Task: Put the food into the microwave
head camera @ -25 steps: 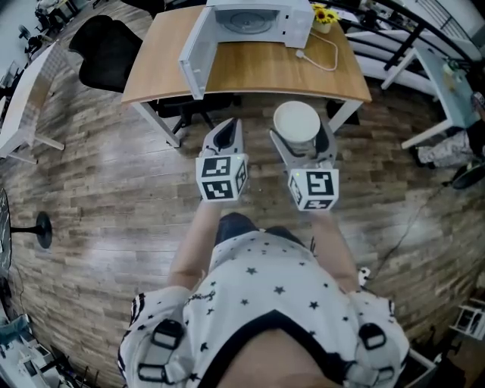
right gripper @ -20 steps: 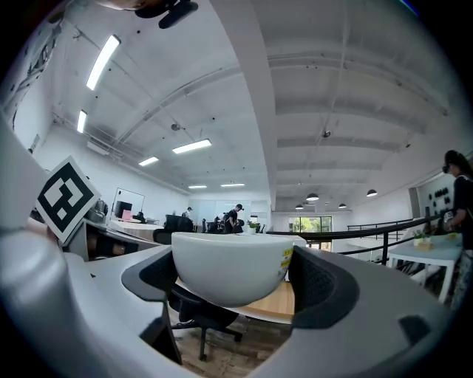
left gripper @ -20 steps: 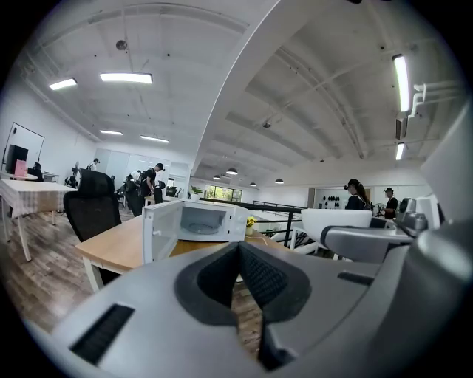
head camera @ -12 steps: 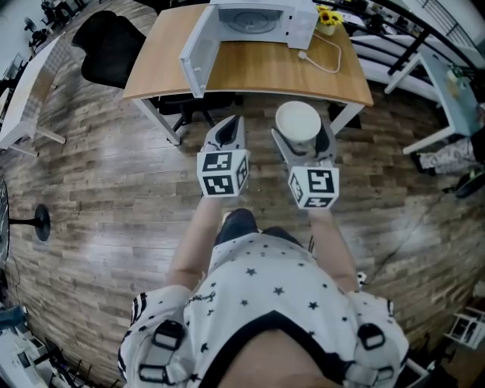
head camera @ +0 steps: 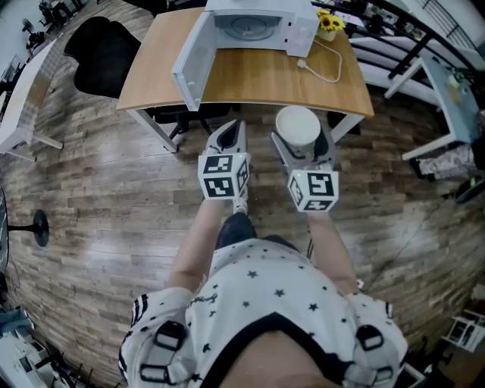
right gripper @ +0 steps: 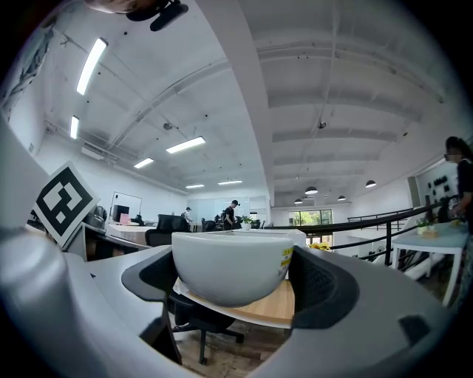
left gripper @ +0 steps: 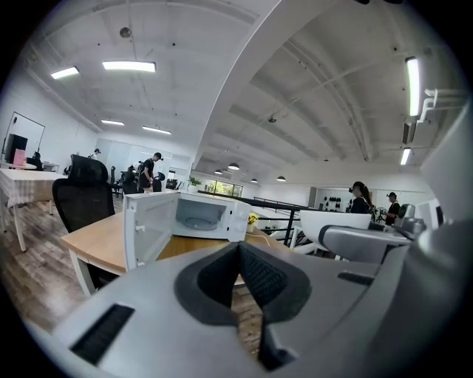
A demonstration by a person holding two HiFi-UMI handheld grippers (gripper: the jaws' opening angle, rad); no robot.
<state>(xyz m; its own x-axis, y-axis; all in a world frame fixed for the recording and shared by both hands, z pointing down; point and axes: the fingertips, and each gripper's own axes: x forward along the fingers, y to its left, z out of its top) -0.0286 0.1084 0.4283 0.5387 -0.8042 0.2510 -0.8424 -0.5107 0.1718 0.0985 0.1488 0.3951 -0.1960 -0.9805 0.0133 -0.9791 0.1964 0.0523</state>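
The round white bowl is pinched between the two jaws of the right gripper, and its rim stands above them. Just beside it, the left gripper has its jaws pressed together with nothing between. Ahead of both pairs of jaws, the white box-shaped microwave oven stands on the light wooden desk, with its door swung open toward the left. Under the jaws is the wooden plank floor.

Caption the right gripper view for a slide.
Right gripper holds a round white bowl between its jaws, facing a light wooden table.
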